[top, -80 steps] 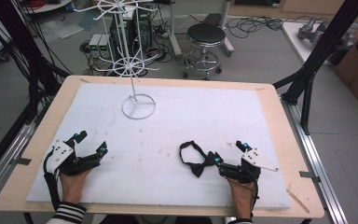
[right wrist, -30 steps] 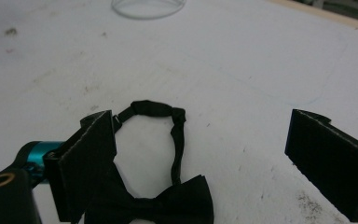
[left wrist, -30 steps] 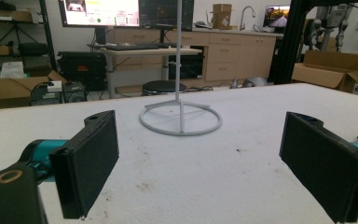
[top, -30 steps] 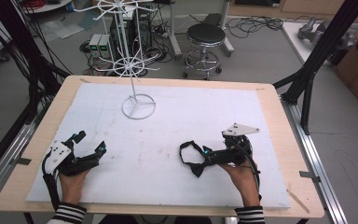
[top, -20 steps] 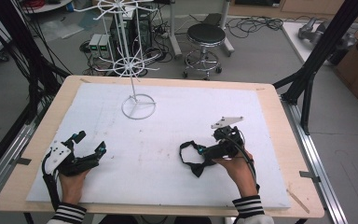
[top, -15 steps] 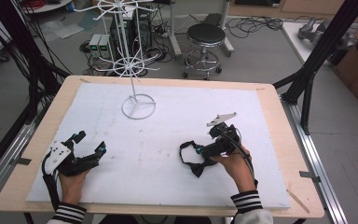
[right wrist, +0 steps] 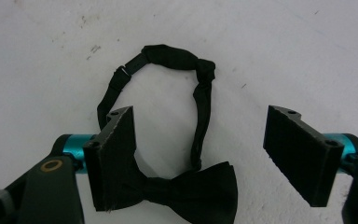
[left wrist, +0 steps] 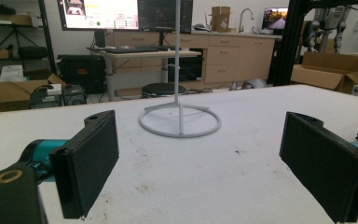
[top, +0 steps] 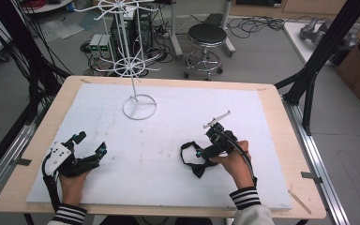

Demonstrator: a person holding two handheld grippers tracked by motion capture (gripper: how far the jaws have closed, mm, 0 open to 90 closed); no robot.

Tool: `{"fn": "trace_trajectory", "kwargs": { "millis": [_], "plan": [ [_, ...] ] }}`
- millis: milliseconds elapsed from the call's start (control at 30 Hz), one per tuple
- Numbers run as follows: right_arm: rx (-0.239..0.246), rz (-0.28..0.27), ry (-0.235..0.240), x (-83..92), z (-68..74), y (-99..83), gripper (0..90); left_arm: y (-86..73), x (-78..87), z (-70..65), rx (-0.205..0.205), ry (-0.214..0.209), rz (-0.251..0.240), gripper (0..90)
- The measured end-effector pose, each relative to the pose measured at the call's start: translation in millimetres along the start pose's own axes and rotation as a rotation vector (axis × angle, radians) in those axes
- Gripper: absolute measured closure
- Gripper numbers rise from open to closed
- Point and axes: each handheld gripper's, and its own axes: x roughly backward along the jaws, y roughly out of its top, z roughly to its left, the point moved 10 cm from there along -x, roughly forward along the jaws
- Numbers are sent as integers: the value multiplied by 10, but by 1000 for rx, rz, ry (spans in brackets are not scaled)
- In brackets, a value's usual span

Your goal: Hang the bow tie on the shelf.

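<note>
A black bow tie (top: 191, 162) with its strap looped lies on the white mat (top: 168, 126), right of centre. My right gripper (top: 198, 153) points down over it, held by a hand in a striped sleeve. In the right gripper view the bow (right wrist: 193, 192) lies low between the jaws, its strap loop (right wrist: 172, 57) reaching ahead. The right gripper (right wrist: 200, 154) is open; its jaws have just been closing, and the pads do not press the tie. My left gripper (top: 91, 143) rests open at the front left, empty (left wrist: 200, 154).
A white wire display rack stands on its ring base (top: 139, 107) at the back left of the mat, straight ahead of the left gripper (left wrist: 179, 122). Bare wooden table edge (top: 290, 140) runs around the mat. A stool (top: 207, 35) and cables lie beyond the table.
The right gripper has moved left and away from the person, onto the bow tie, tipping down over it, and its jaws have narrowed. The left gripper has stayed put.
</note>
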Motion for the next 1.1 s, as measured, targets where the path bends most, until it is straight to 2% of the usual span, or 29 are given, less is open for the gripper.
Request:
{"fn": "trace_trajectory", "kwargs": {
  "millis": [133,167,300,433,567,733,767,967,1000,1100],
  "plan": [
    [-5,40,23,-45,33,-11,288,1,-2,-1,-1,0,-2,121],
    [0,59,26,-70,48,-13,334,1,0,-2,-2,0,-1,121],
    [2,82,-3,-113,15,-11,393,1,-1,-2,-1,-1,-1,121],
    [8,95,-5,-135,5,-10,437,0,-1,0,0,-1,1,121],
    [-2,137,-10,-199,-6,-44,502,-1,-1,3,2,0,1,121],
    [9,155,-11,-236,-11,-73,548,-1,-1,1,0,-1,2,121],
    [4,163,-8,-250,-5,-88,581,-1,-1,3,2,1,1,121],
    [-21,177,-12,-295,-21,-115,613,-2,-2,4,4,1,2,122],
    [-20,189,-8,-305,-11,-131,663,-1,-2,4,3,1,2,121],
    [-10,199,-16,-326,-3,-146,716,-1,-1,5,4,1,1,122]
  ]
}}
